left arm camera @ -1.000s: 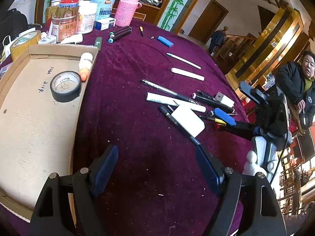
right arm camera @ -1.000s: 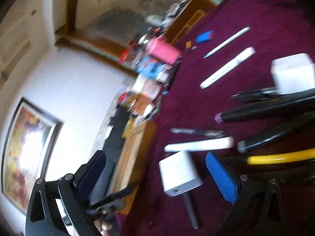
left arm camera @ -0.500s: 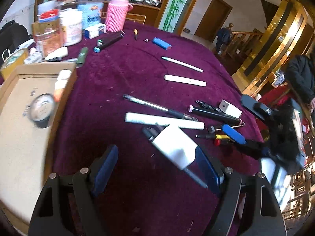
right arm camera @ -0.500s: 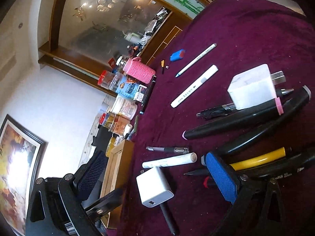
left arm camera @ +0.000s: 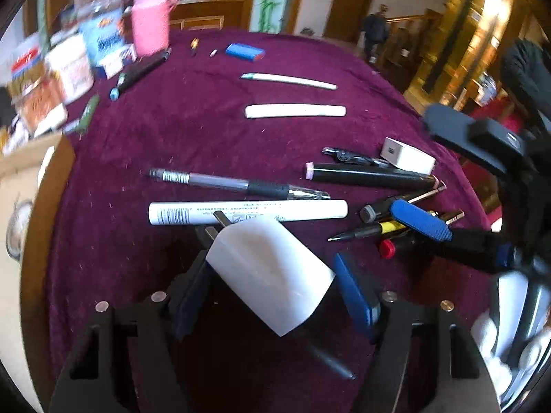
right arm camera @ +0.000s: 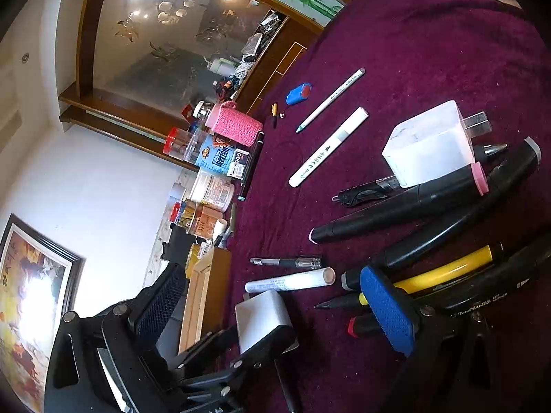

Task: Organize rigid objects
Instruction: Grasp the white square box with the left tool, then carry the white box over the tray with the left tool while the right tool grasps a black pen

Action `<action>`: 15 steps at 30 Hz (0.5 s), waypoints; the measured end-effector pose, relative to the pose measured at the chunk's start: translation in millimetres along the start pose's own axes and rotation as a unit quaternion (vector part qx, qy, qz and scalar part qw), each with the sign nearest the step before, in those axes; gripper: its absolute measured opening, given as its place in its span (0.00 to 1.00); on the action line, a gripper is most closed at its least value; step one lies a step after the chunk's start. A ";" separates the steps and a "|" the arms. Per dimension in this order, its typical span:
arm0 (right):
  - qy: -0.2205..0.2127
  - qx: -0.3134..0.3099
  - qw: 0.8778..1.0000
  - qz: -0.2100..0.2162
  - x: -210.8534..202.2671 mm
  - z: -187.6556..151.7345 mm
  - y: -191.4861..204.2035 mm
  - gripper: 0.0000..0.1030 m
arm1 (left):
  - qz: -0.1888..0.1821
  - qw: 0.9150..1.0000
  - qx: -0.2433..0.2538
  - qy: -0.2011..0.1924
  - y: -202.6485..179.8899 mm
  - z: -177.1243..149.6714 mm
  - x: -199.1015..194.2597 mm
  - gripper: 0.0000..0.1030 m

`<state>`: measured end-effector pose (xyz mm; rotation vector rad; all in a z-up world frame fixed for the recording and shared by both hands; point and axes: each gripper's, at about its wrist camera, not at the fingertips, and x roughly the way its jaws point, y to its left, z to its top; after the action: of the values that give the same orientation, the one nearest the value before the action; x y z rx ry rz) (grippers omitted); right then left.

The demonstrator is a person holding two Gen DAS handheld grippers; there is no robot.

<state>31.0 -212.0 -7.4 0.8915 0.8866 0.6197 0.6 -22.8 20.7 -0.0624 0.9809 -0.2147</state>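
The left gripper (left arm camera: 272,289) straddles a white charger (left arm camera: 270,275) on the maroon cloth (left arm camera: 193,130); its jaws stand spread, the left pad (left arm camera: 187,296) close against the charger's side and the right pad (left arm camera: 356,296) just off its other corner, so whether either truly touches I cannot tell. The charger lies tilted, prongs pointing away toward a white tube (left arm camera: 248,211), which it partly overlaps, and it sits on top of a dark pen (left arm camera: 330,361) whose end pokes out below it. Beyond the tube lies a clear gel pen (left arm camera: 237,184), and farther off a white marker (left arm camera: 294,110) and a slim white pen (left arm camera: 289,80). To the right, the right gripper (right arm camera: 272,306) hangs open over a heap of pens, its blue pad (right arm camera: 387,313) resting among a yellow pen (right arm camera: 447,270) and black markers (right arm camera: 406,206); nothing is held between its fingers. A second charger (right arm camera: 430,144) sits at the far edge of that heap, touching the pink-capped marker. A cardboard tray (left arm camera: 20,186) lies at the left, and jars and a pink cup (left arm camera: 151,27) crowd the far corner, blurred.
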 end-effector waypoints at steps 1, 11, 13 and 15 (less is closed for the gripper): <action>0.000 0.000 1.000 -0.001 -0.3 0.2 -0.1 1.00 | 0.000 1.000 0.009 -0.003 -0.1 -2.6 -2.8 0.68; 0.001 -0.001 1.000 -0.001 0.7 0.7 -0.3 1.00 | -0.028 0.999 0.019 -0.028 15.5 -24.9 -46.2 0.68; 0.002 -0.002 1.000 -0.001 1.3 0.5 -0.3 1.00 | -0.027 0.999 0.017 -0.036 20.2 -27.8 -56.9 0.68; 0.004 -0.005 1.000 -0.001 2.4 0.4 0.2 1.00 | -0.025 0.999 0.013 -0.042 26.2 -31.2 -67.1 0.68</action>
<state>32.5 -210.2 -8.1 0.8800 0.8907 0.6260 -57.3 18.2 54.2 -0.0718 0.8933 -0.2675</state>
